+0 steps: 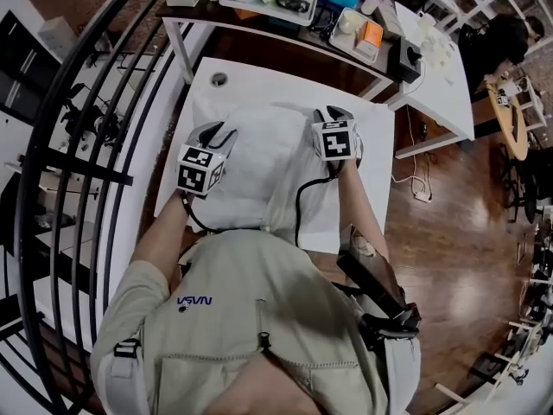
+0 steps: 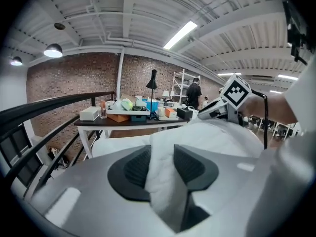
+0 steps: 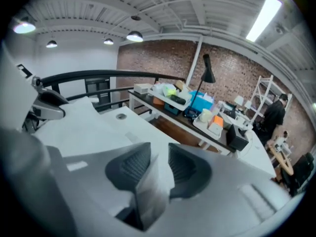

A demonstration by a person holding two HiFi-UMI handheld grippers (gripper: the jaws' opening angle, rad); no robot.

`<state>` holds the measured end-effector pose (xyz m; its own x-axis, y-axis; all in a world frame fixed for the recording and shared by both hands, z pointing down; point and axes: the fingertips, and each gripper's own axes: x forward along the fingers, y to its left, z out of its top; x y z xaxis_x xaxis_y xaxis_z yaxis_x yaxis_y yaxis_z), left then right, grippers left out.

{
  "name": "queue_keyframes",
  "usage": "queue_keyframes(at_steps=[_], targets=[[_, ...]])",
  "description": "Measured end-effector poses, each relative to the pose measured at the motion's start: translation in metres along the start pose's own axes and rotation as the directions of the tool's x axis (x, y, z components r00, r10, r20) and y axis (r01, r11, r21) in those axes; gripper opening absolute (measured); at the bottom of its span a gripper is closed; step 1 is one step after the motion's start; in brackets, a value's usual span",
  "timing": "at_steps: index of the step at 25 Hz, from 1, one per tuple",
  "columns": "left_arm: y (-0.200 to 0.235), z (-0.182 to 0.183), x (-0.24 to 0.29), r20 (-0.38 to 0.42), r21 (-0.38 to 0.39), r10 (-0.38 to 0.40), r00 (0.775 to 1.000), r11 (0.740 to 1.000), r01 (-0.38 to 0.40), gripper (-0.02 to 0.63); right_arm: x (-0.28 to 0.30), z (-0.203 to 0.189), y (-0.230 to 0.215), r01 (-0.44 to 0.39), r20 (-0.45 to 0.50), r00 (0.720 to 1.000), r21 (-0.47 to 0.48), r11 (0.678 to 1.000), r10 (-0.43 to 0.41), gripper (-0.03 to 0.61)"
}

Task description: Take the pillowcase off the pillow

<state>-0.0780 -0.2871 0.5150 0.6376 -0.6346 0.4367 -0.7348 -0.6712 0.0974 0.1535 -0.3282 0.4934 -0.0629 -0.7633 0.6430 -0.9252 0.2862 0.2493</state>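
A white pillow in its white pillowcase lies on the white table in front of me. My left gripper sits at the pillow's left edge and my right gripper at its right edge. In the left gripper view the jaws stand apart, with a fold of the pillowcase lying between the dark pads. In the right gripper view the jaws also stand apart, and a thin fold of the cloth hangs loosely between them. Each gripper shows in the other's view, across the pillow.
A black railing curves along the left. Behind the white table stands a dark-topped table crowded with boxes and trays. A white desk lies at the right. A black cable runs over the pillow's near side. A person stands far off.
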Motion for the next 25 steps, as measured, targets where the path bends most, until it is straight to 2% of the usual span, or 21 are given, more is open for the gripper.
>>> queue_keyframes(at_steps=[4, 10, 14, 19, 25], targets=[[-0.003, 0.012, -0.016, 0.055, 0.005, 0.021, 0.998, 1.000, -0.021, 0.181, -0.027, 0.018, 0.006, -0.002, 0.136, 0.991, 0.080, 0.997, -0.008, 0.113], [-0.014, 0.014, -0.055, 0.121, -0.060, 0.008, 0.993, 0.998, -0.001, 0.183, -0.074, 0.019, 0.034, -0.007, 0.227, 0.974, 0.164, 0.987, -0.030, 0.112], [-0.036, 0.012, -0.071, 0.142, -0.052, -0.052, 0.988, 0.997, 0.059, 0.189, -0.098, 0.000, 0.058, 0.008, 0.229, 0.972, 0.198, 0.980, -0.055, 0.112], [-0.054, 0.005, -0.083, 0.159, -0.024, -0.135, 0.978, 0.990, 0.141, 0.201, -0.116, -0.030, 0.087, 0.057, 0.170, 0.981, 0.233, 0.971, -0.099, 0.112], [-0.077, -0.016, -0.089, 0.126, 0.013, -0.217, 0.968, 0.976, 0.217, 0.204, -0.142, -0.055, 0.123, 0.074, 0.137, 0.984, 0.258, 0.963, -0.113, 0.112]])
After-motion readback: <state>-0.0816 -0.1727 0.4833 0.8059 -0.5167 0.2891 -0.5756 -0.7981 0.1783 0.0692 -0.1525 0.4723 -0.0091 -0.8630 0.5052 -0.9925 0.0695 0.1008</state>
